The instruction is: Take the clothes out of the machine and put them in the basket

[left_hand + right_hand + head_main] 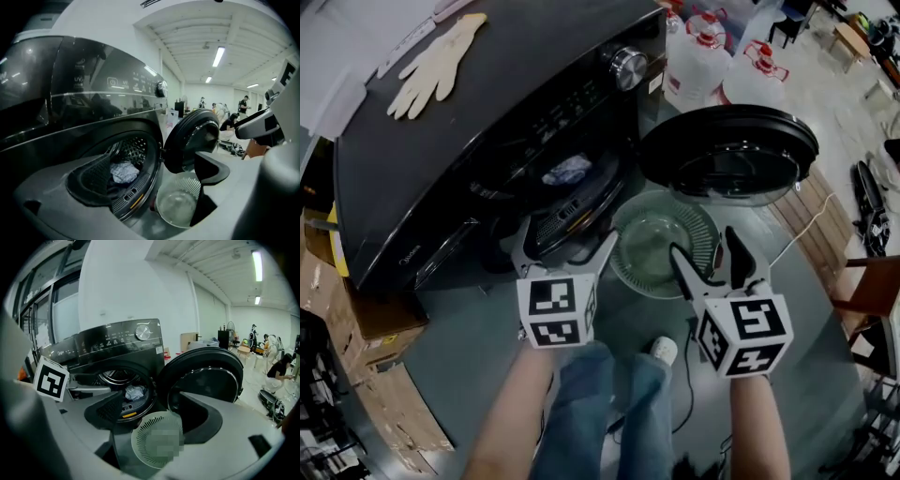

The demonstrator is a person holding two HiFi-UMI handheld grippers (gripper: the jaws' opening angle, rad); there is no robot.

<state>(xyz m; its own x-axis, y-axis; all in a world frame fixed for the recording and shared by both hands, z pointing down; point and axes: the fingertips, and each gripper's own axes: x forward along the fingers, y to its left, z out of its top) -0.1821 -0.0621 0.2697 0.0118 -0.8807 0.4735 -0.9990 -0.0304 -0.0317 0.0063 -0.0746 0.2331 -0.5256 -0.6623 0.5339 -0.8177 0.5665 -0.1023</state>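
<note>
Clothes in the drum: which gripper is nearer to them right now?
Left. The left gripper is directly in front of the machine's open drum, just short of the clothes. The right gripper is farther to the side, above the basket.

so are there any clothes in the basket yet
No, the basket shows only its bare bottom, and a pale garment lies inside the machine.
</note>
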